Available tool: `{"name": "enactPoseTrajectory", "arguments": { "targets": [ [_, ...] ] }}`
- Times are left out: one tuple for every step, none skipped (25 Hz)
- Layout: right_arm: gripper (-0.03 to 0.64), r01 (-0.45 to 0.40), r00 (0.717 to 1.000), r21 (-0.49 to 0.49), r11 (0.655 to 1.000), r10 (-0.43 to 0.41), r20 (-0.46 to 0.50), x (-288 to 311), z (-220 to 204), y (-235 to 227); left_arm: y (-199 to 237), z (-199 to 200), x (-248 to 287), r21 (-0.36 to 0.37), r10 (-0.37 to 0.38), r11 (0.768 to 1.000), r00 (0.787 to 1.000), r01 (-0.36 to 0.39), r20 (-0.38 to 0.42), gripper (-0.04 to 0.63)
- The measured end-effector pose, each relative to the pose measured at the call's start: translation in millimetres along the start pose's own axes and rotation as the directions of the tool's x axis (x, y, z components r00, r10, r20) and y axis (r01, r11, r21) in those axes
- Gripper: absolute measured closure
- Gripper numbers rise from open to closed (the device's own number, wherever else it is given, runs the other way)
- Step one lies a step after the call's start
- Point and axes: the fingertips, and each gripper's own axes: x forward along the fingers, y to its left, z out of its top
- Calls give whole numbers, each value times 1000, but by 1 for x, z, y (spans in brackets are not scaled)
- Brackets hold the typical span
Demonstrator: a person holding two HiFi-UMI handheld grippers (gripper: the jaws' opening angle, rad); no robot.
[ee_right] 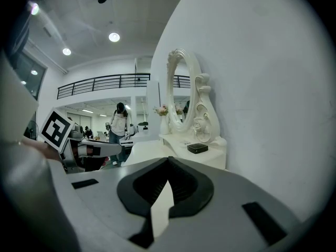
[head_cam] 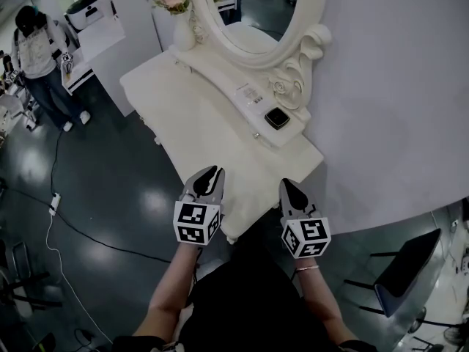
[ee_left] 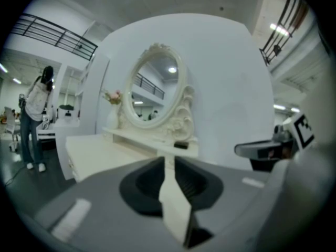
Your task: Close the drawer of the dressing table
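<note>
Two empty claws, hovering just short of the near end of the dressing table point(head_cam: 205, 123): left gripper point(head_cam: 212, 171) slightly parted on nothing, right gripper point(head_cam: 287, 184) pinched shut on nothing. Cannot make out the drawer itself (likely set in the dressing table's long side, away from this end). Risks a glancing push if aimed from here, skewing or jamming the drawer, or merely shoving the whole dressing table.

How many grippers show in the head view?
2. The left gripper points at the dressing table's near end; the right gripper is beside it, closer to the wall. Both are empty; none seems hidden.
</note>
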Motion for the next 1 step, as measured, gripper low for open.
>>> {"name": "enactPoseTrajectory", "arguments": {
  "targets": [
    [614, 0, 1000, 0, 1000, 0, -1, 0, 0, 0, 0, 0, 0, 0, -1, 1000, 1000, 1, -1, 535]
  ]
}}
